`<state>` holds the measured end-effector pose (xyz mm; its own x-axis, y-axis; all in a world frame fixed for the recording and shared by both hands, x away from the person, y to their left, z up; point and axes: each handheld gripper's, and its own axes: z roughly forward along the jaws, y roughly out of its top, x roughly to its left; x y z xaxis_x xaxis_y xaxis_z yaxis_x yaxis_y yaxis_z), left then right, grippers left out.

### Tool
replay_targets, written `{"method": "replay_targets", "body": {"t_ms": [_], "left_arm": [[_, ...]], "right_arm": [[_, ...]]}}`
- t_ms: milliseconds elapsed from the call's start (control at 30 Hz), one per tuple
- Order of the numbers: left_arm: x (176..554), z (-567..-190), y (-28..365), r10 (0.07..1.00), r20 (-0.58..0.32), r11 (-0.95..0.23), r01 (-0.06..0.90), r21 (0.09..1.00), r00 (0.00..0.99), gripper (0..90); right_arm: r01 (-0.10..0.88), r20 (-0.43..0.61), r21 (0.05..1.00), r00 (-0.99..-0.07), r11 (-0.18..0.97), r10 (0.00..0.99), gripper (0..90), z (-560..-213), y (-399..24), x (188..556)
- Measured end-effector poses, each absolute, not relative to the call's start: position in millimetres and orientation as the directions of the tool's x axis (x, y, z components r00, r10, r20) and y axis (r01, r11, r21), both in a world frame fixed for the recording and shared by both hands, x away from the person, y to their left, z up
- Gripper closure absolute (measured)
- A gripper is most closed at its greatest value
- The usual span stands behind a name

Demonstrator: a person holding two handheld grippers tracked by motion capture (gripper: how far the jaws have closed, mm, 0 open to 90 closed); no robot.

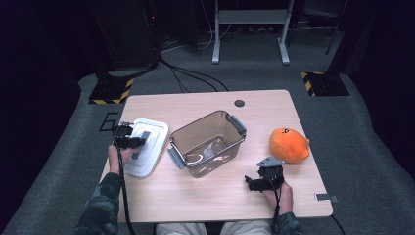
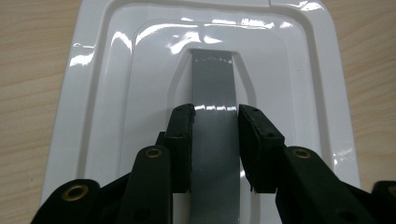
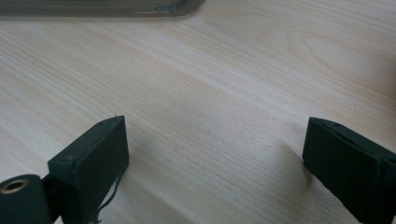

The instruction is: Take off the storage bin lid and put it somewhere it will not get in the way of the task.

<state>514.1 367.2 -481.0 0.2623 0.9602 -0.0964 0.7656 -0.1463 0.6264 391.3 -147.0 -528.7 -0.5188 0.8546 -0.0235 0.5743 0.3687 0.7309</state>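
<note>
Lid (image 1: 147,147): we see the white lid flat on the table (image 1: 205,196), left of the clear bin, its grey handle strip (image 2: 214,135) running down the middle.
Left gripper (image 2: 215,140): our jaws are clamped on that grey strip, one pad on each side; we judge the grasp made, the lid not yet raised.
Right gripper (image 3: 215,154): jaws spread wide over bare wood, holding nothing, parked near the front edge.
Bin (image 1: 208,142): the clear brown bin sits mid-table, uncovered, its grey latches hanging at both ends; something pale lies inside, too faint for us to name.
Orange plush toy (image 1: 288,145): on the table right of the bin, untouched, well apart from it.
Progress: we judge this an early stage, with the lid gripped.
Remaining: we expect to lift the lid, carry it over the bin, seat it.
</note>
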Motion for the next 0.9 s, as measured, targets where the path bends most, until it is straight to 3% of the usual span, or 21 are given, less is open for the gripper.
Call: {"method": "replay_targets", "body": {"t_ms": [733, 900], "left_arm": [[521.0, -493.1, 367.0, 0.962, -0.119, -0.123, 0.782, 0.611, 0.244, 65.5], [517.8, -488.9, 369.0, 0.969, -0.122, -0.096, 0.785, 0.613, 0.214, 41.1]], "right_arm": [[0.571, -0.028, 0.732, -0.52, 0.371, 0.854, 6.2, -528.7, -146.9, 391.3], [0.572, -0.026, 0.732, -0.519, 0.37, 0.854, 6.3, -528.6, -147.0, 391.3]]}}
